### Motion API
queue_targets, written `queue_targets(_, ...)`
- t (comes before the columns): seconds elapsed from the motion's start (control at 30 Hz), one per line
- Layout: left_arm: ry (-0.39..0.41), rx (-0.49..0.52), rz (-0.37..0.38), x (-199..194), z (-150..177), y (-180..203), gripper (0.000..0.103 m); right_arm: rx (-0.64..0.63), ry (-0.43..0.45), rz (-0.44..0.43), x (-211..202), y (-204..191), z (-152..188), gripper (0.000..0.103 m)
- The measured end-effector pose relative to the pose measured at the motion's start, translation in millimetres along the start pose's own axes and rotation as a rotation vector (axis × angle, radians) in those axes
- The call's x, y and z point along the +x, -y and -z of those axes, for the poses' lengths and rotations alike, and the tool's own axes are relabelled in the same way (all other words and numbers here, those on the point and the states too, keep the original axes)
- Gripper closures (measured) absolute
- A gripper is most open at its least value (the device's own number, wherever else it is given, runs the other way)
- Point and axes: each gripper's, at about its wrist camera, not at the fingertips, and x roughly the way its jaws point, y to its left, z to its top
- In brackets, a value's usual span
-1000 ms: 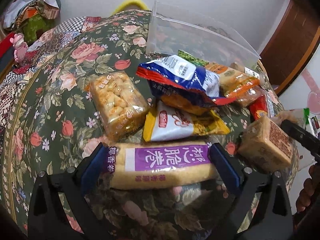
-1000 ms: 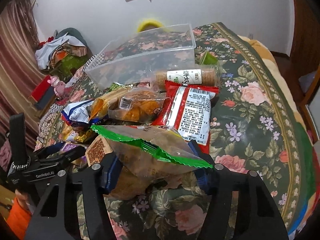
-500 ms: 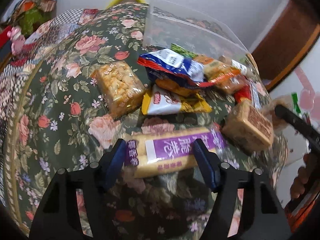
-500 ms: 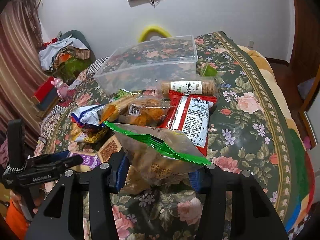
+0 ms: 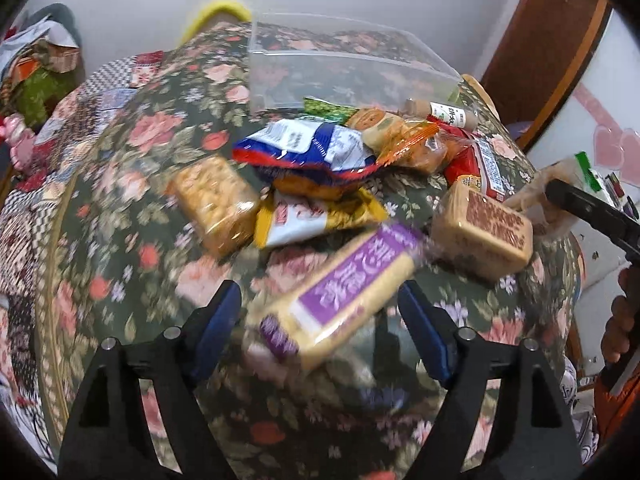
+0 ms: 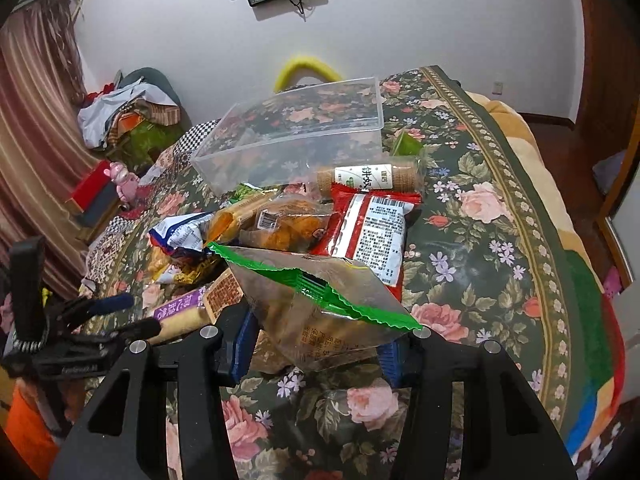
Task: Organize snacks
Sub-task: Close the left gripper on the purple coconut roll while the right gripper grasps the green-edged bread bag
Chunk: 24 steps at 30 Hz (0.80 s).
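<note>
Between left claw (image 5: 320,320) pads, blurred purple-label packet (image 5: 340,292)

The left wrist view looks forward past its own blue-padded fingers (image 5: 218,330), low and close over the floral bedspread (image 5: 120,184), toward the white wall. The right wrist view sits higher beside it, facing likewise. Both share the clear plastic bin (image 5: 340,68) (image 6: 296,128) and the purple-labelled wafer packet (image 5: 344,292) (image 6: 180,312).

Heaped foil snack packets (image 6: 304,224) blocking near side of clear plastic bin (image 6: 296,136); bare floral bedspread (image 6: 492,248) lying open rightward.
</note>
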Motion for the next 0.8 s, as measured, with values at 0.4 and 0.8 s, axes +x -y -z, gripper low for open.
queue_targets(0.4, -0.033, 0.07, 0.068, 34, -3, 9, 0.044, 0.021, 0.021, 0.009, -8, 10, -5, 0.056)
queue_targets(0.8, 0.033, 0.084, 0.057, -3, 12, 35, 0.058, 0.01, 0.025, -0.005, -17, 4, -3, 0.056)
